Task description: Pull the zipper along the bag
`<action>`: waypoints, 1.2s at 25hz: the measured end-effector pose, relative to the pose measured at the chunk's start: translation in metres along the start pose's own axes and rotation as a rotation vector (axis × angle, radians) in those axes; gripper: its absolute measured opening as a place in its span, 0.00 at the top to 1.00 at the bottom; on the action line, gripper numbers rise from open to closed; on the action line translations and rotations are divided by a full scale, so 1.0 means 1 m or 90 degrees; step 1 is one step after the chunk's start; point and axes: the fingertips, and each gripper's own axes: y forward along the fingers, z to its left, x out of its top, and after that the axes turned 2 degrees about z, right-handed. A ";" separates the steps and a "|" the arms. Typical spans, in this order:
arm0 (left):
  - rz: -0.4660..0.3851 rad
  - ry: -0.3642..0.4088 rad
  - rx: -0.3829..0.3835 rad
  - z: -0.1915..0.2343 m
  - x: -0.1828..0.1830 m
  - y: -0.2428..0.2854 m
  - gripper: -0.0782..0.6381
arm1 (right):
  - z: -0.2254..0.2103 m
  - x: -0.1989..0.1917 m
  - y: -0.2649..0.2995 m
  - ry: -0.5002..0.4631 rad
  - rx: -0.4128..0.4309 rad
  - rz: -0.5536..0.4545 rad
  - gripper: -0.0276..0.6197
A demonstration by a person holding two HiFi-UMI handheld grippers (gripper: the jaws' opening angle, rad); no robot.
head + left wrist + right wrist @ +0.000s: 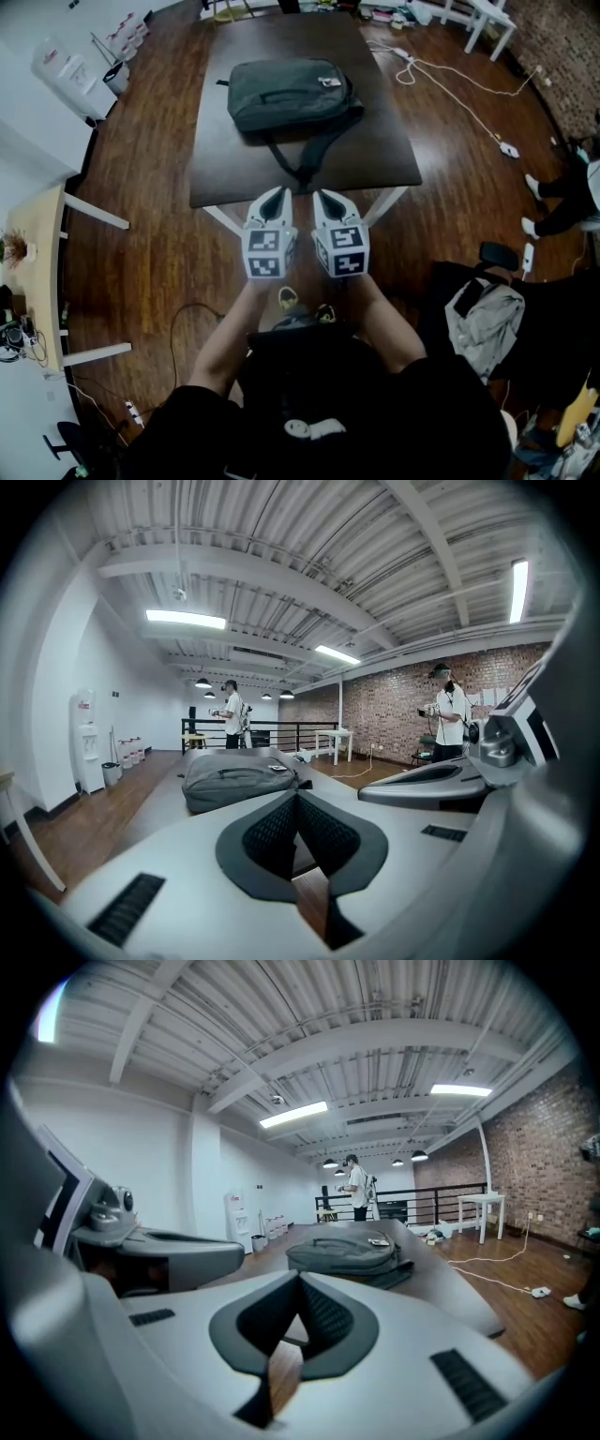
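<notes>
A dark grey backpack (pixel 291 94) lies flat on the dark table (pixel 384 155), with its strap (pixel 305 161) trailing toward the near edge. My left gripper (pixel 274 199) and right gripper (pixel 328 199) hover side by side at that near edge, well short of the bag. Both are shut with nothing between their jaws. In the left gripper view the jaws of the left gripper (pixel 296 797) meet at the tips, with the backpack (pixel 239 778) beyond them. In the right gripper view the right gripper (pixel 300 1279) is the same, the backpack (pixel 347 1252) ahead. The zipper pull is too small to make out.
A light wooden desk (pixel 37 244) stands at the left and a water dispenser (pixel 66 75) at the far left. White cables (pixel 450 80) run across the floor at the right. A chair with a grey bag (pixel 487 314) is near right. Other people (pixel 232 714) (pixel 450 714) stand beyond the table.
</notes>
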 end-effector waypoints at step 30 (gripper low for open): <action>0.015 -0.002 -0.061 0.065 0.018 0.083 0.89 | -0.014 0.031 0.103 -0.009 -0.053 0.021 0.94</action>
